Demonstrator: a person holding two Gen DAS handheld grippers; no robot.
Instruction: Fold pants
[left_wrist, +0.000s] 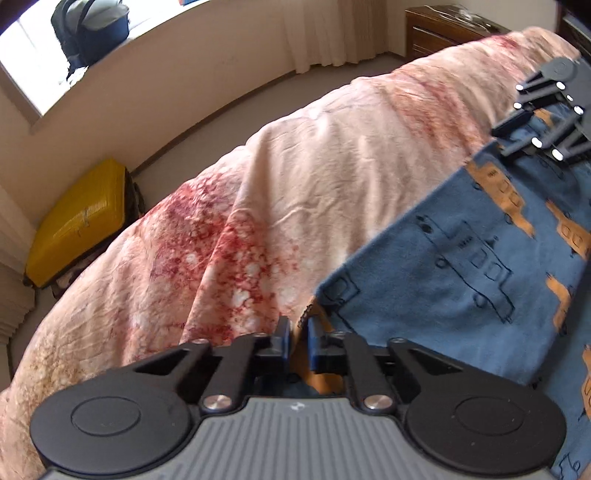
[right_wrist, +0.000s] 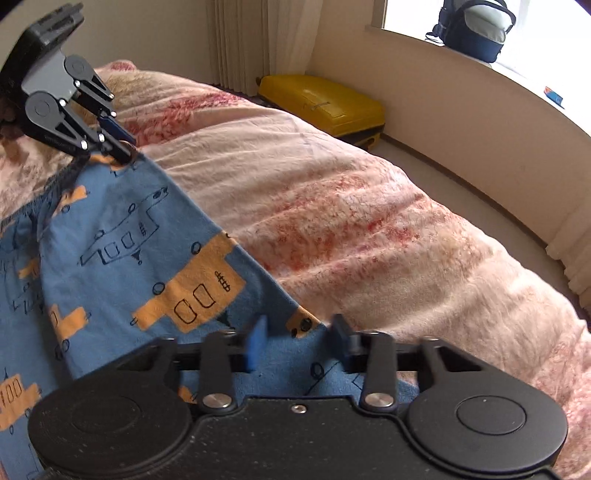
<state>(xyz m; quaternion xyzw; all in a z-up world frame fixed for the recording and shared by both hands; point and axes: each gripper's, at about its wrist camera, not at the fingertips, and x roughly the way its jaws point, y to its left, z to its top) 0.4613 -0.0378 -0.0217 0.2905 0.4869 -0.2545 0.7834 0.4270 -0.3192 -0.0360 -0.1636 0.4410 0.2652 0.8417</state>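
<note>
Blue pants (left_wrist: 461, 266) printed with orange vehicles lie flat on a pink and red blanket (left_wrist: 295, 177). In the left wrist view my left gripper (left_wrist: 299, 341) sits at the pants' near corner, its jaws nearly together with the dark stitched edge pinched between them. The right wrist view shows the left gripper (right_wrist: 120, 146) gripping the waistband corner at the far end of the pants (right_wrist: 122, 258). My right gripper (right_wrist: 299, 341) straddles the pants' other corner, its blue pads apart and the cloth lying loose between them. The right gripper (left_wrist: 508, 138) also shows at the upper right of the left wrist view.
The blanket (right_wrist: 369, 206) covers a bed that drops off toward the carpet. A yellow suitcase (right_wrist: 325, 107) lies on the floor by the wall, a dark backpack (right_wrist: 476, 27) sits on the window sill, and a wooden nightstand (left_wrist: 443, 29) stands in the corner.
</note>
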